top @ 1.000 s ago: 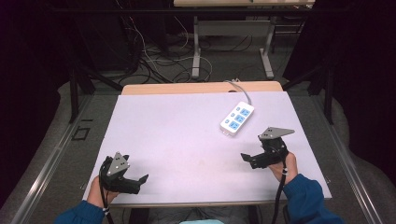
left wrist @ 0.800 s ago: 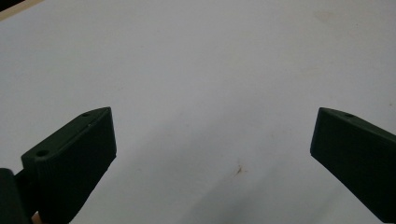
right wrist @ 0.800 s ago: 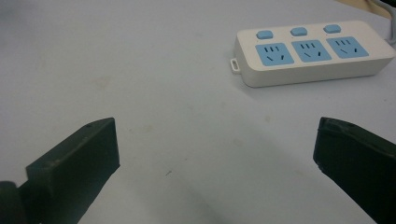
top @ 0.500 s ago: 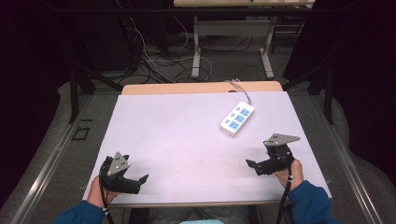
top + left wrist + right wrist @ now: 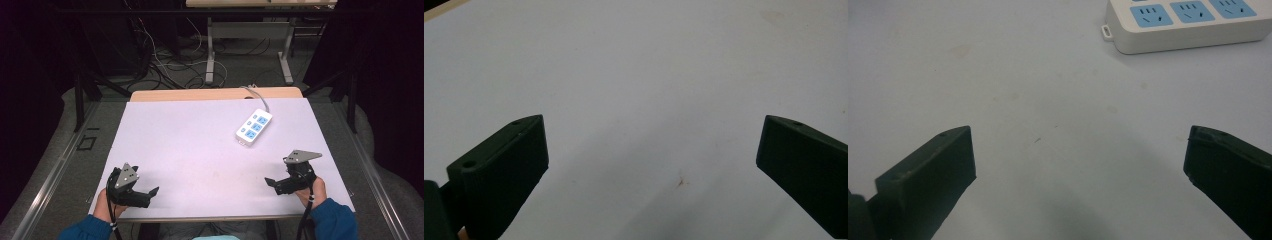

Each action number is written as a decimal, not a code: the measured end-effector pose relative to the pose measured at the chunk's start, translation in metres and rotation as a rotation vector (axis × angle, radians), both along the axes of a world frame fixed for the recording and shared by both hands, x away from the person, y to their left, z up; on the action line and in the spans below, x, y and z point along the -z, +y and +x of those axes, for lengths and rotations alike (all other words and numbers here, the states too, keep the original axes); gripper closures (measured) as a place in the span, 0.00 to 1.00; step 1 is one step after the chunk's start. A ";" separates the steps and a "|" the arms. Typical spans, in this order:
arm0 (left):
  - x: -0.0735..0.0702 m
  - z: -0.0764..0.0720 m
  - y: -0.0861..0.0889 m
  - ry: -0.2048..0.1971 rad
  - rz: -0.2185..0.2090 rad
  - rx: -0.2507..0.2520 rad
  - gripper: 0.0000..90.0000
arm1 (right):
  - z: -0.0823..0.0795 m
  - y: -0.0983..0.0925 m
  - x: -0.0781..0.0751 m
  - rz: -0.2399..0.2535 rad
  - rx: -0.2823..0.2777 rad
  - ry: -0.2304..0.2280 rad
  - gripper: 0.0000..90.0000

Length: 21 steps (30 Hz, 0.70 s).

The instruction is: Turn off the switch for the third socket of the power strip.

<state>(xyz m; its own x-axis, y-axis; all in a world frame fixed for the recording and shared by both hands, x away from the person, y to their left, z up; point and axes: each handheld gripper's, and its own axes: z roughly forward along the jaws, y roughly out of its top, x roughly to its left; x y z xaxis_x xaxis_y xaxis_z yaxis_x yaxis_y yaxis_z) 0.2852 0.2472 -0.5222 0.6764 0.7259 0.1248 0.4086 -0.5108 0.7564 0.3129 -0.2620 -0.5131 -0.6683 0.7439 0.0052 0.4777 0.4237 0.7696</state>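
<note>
A white power strip (image 5: 254, 127) with blue sockets lies on the white table (image 5: 200, 145) at the right rear; its near end shows at the top of the right gripper view (image 5: 1188, 22). My right gripper (image 5: 272, 184) rests near the table's front right, open, nothing between its jaws (image 5: 1078, 150). It sits well short of the strip. My left gripper (image 5: 150, 195) rests at the front left corner, also open and holding nothing (image 5: 651, 150).
The strip's grey cable (image 5: 257, 95) runs off the table's far edge. Beyond the table stand metal table legs (image 5: 211, 50) and loose cables on the floor (image 5: 165, 65). A metal rail (image 5: 55, 175) runs along the left side.
The right gripper has drawn back toward the table's front edge, farther from the power strip. The left gripper has stayed put.
</note>
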 end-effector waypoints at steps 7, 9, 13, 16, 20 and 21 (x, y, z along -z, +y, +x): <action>0.000 0.000 0.000 0.001 0.000 0.000 0.00 | -0.003 -0.001 0.002 -0.003 -0.004 -0.007 0.00; 0.000 0.000 0.000 0.001 0.000 0.000 0.00 | -0.004 -0.001 0.003 -0.006 -0.006 0.002 0.00; 0.000 0.000 0.000 0.002 -0.001 0.000 0.00 | -0.007 0.000 0.004 -0.011 -0.004 0.011 0.00; 0.001 0.000 -0.001 -0.001 -0.005 -0.003 0.00 | -0.008 0.000 0.006 -0.011 -0.006 0.000 0.00; 0.001 0.000 -0.001 -0.001 -0.006 -0.004 0.00 | -0.011 0.000 0.007 -0.020 -0.013 0.007 0.00; 0.000 0.000 0.000 0.003 -0.001 0.000 0.00 | -0.011 0.000 0.007 -0.014 -0.007 0.007 0.00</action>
<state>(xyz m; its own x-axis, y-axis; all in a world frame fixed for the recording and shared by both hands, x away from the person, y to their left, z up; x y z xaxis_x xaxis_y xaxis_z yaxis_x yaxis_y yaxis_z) 0.2855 0.2468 -0.5226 0.6770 0.7257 0.1222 0.4108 -0.5104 0.7554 0.3015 -0.2619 -0.5203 -0.6736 0.7391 -0.0005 0.4797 0.4377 0.7604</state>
